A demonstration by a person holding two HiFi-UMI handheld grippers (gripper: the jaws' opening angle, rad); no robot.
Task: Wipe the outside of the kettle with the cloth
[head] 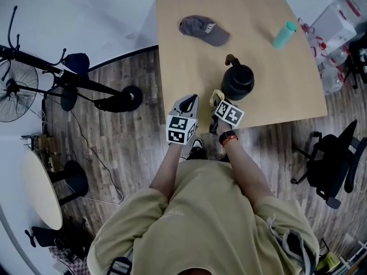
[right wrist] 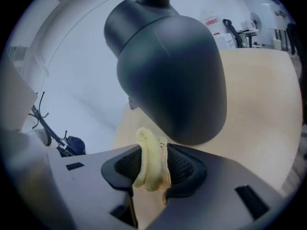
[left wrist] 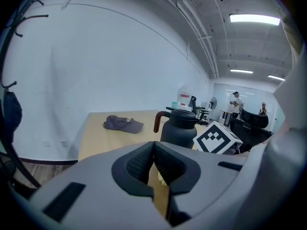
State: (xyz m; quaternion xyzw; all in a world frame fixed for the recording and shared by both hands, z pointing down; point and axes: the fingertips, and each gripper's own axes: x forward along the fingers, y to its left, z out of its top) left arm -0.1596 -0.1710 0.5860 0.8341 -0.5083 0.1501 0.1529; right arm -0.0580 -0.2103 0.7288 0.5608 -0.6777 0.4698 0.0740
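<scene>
A dark kettle (head: 237, 80) with a brown handle stands near the front edge of the wooden table (head: 189, 56). My right gripper (head: 218, 99) is shut on a bunched yellow cloth (right wrist: 151, 163), close to the kettle's (right wrist: 170, 75) near side; whether cloth and kettle touch I cannot tell. At the table's front edge, left of the kettle (left wrist: 180, 127), my left gripper (head: 188, 103) is shut with nothing in it. Its pads (left wrist: 139, 163) meet in the left gripper view.
A grey cap (head: 204, 29) lies at the far left of the table and a teal bottle (head: 284, 34) at the far right. An office chair (head: 332, 159) stands to the right, a fan (head: 17, 90) and a stand base (head: 117, 99) to the left.
</scene>
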